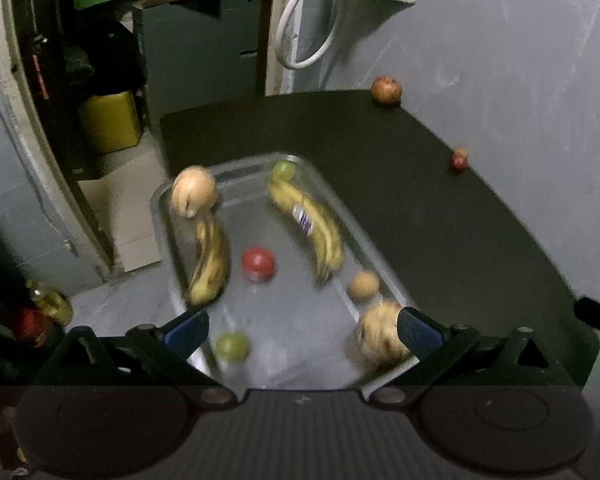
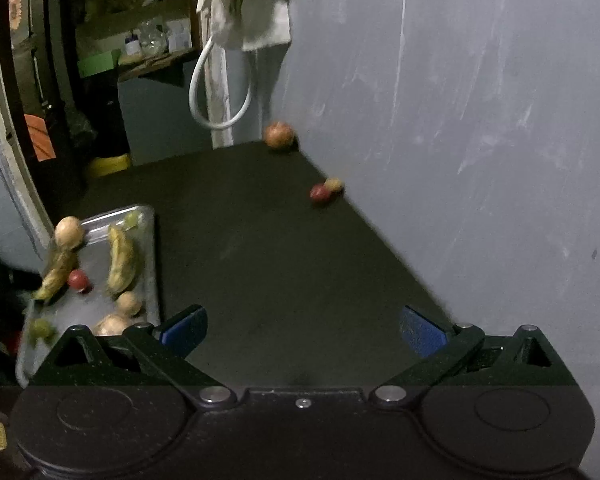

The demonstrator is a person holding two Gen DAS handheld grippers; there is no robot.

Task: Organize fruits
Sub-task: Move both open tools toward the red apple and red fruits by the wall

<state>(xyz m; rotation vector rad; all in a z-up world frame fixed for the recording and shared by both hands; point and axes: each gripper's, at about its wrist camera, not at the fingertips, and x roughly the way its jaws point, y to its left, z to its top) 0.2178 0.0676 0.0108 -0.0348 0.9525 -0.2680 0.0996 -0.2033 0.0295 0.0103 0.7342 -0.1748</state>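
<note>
A metal tray [image 1: 300, 320] [image 2: 150, 248] on the dark table holds two bananas [image 1: 308, 222] [image 1: 209, 264], a red fruit [image 1: 259, 264], two green fruits [image 1: 232, 346] [image 1: 283, 169] and several tan round fruits [image 1: 193, 191] [image 1: 364, 285]. My left gripper [image 1: 302, 330] hangs open above the tray's near end, nothing between its blue pads; a tan fruit [image 1: 376, 340] lies by the right pad. My right gripper [image 2: 304, 328] is open over bare table. A reddish-tan fruit [image 1: 386, 90] [image 2: 279, 135] and a small red fruit [image 1: 459, 159] [image 2: 319, 193] lie on the table by the wall, a tan one [image 2: 334, 184] beside it.
A grey wall [image 2: 460, 120] bounds the table on the right. A white cable loop [image 1: 306, 36] and a cloth hang at the far corner. Left of the table are a yellow container [image 1: 110, 122], shelves and bottles [image 1: 48, 300] on the floor.
</note>
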